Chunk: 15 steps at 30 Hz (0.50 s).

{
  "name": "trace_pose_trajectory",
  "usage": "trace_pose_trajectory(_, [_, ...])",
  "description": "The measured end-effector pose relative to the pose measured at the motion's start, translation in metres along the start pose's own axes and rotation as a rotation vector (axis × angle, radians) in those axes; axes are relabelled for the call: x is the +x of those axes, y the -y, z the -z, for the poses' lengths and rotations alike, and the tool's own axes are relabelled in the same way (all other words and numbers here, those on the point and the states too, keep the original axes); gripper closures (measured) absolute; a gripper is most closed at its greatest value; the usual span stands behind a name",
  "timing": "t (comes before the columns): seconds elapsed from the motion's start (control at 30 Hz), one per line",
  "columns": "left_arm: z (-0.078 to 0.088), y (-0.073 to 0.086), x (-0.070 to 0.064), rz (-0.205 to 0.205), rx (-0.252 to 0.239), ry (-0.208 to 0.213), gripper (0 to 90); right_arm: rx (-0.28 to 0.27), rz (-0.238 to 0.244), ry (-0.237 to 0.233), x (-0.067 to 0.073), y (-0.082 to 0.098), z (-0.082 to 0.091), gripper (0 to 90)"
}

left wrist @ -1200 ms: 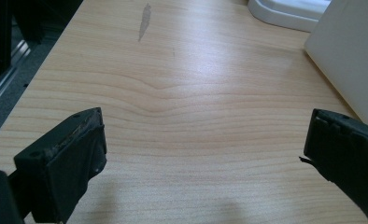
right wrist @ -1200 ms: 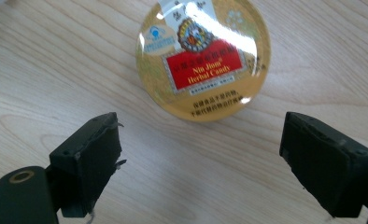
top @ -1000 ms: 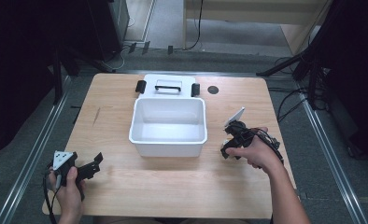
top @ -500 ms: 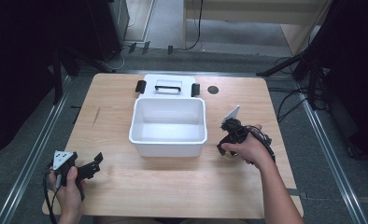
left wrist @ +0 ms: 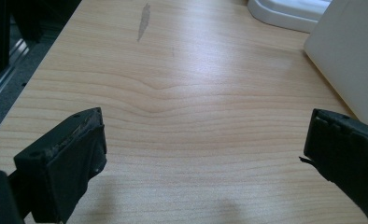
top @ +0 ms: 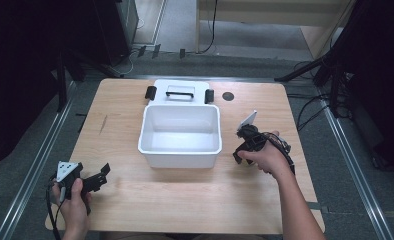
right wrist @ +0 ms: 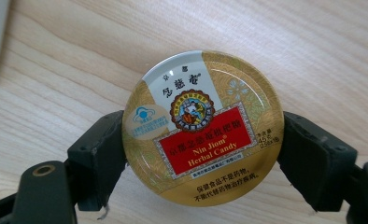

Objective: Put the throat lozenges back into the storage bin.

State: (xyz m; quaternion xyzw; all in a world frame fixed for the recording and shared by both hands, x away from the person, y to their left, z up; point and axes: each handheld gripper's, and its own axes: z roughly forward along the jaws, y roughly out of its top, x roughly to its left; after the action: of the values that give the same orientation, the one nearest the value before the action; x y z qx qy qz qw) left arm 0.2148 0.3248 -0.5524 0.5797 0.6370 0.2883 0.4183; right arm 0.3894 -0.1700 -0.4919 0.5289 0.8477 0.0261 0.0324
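White bin (top: 180,135) (lid (top: 180,92) behind) beside gripped candy tin (right wrist: 202,127).

round gold candy tin (right wrist: 202,127), lid up, flat on wood

Candy tin (right wrist: 202,128): gold lid, red label panel, white top band.
Tub (top: 181,135): plain white.
Lid (top: 180,92): white, black handle and clips.
Table (top: 135,200): pale wood grain.
Right gripper (right wrist: 203,154): black.

Black two-jaw tools (top: 99,176) (each topped by a grey three-cornered plate), black trailing cables, bare forearms
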Motion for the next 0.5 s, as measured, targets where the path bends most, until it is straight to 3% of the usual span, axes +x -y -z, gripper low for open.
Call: trace_pose_trajectory(0.5, [0.0,0.0,0.0,-0.002,0.0,0.0,0.0,-0.057,0.04,0.002,0.004,-0.008,0.053,20.8])
